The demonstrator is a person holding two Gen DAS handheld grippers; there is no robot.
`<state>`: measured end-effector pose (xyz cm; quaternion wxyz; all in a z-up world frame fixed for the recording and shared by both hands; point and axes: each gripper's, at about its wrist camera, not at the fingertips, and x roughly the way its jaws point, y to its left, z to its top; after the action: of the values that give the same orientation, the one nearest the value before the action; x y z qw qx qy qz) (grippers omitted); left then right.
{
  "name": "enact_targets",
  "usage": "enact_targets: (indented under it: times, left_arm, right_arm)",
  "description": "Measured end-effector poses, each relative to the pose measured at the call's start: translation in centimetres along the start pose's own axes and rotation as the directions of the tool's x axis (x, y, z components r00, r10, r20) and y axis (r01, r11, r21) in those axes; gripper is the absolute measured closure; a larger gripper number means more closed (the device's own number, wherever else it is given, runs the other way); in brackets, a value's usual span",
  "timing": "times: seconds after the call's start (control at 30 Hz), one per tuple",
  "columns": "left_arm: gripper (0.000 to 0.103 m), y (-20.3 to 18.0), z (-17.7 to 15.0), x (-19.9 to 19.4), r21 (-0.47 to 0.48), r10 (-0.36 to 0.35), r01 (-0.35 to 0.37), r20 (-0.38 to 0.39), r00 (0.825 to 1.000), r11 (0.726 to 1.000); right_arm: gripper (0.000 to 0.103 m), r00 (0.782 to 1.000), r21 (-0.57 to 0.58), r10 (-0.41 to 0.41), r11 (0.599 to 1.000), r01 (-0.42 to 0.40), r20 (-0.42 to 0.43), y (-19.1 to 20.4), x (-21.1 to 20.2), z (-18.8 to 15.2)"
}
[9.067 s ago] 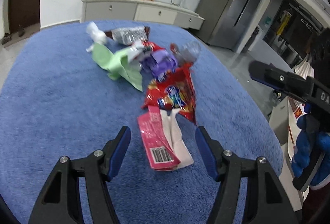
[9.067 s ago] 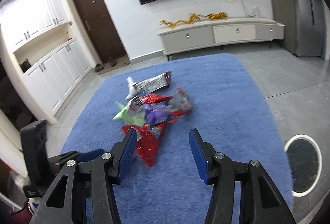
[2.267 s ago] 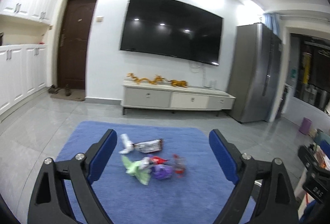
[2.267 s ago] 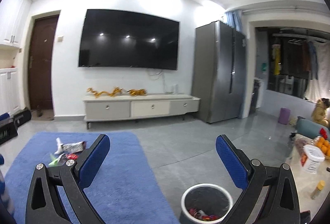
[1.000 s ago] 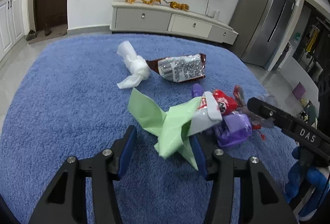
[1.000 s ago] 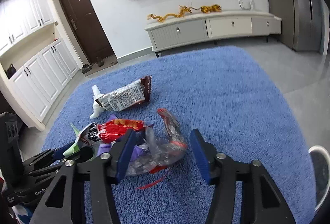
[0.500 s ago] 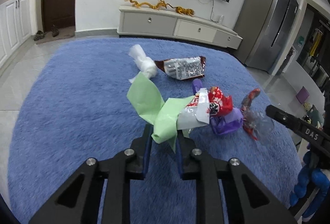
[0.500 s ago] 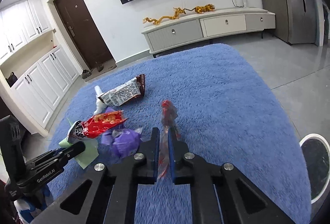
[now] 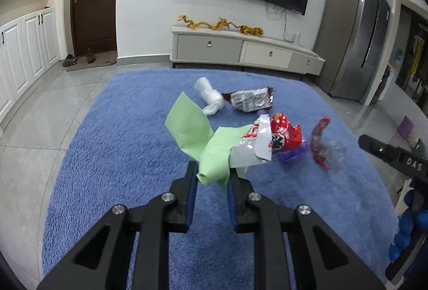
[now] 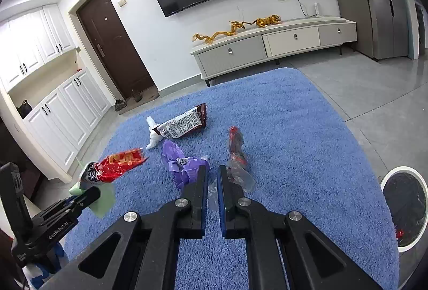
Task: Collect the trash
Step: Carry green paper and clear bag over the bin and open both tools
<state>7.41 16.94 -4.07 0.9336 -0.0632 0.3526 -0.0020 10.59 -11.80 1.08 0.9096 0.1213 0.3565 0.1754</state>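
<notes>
My left gripper [image 9: 212, 173] is shut on a green wrapper [image 9: 192, 129] and holds it above the blue rug [image 9: 120, 145]; a red and silver snack bag [image 9: 270, 140] hangs with it. My right gripper [image 10: 212, 180] is shut on a clear plastic wrapper with red print [image 10: 236, 156], lifted off the rug [image 10: 294, 143]. A purple wrapper [image 10: 179, 164], a brown and silver snack bag [image 10: 182, 124] and a white crumpled tissue [image 10: 153, 136] lie on the rug. The left gripper with its load also shows in the right wrist view [image 10: 88, 195].
A white round trash bin [image 10: 405, 205] with a dark liner stands on the tiled floor right of the rug. A low TV cabinet [image 9: 246, 52] stands against the far wall. White cupboards [image 10: 61, 113] line the left wall. A fridge [image 9: 355, 46] is at the right.
Both grippers have risen with their loads. The green wrapper and the red bag hang higher over the rug, and the clear wrapper is lifted away from the purple one.
</notes>
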Motion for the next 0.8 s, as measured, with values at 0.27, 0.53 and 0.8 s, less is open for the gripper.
enact_targets:
  times: [0.27, 0.53, 0.8]
  left_arm:
    - [0.084, -2.3, 0.4, 2.1, 0.144, 0.064, -0.068, 0.032, 0.997, 0.987]
    - [0.084, -0.2, 0.9, 5.6, 0.144, 0.073, -0.072, -0.002, 0.997, 0.987]
    - [0.084, -1.1, 0.9, 8.3, 0.293, 0.345, -0.329, -0.003, 0.938, 0.898]
  right_arm:
    - [0.09, 0.999, 0.028, -0.009, 1.0, 0.01, -0.035, -1.4, 3.4, 0.6]
    - [0.053, 0.998, 0.03, -0.004, 1.0, 0.006, -0.055, -2.3, 6.9, 1.2]
    - [0.053, 0.994, 0.04, 0.004, 0.999, 0.001, -0.11, -3.4, 10.3, 1.8]
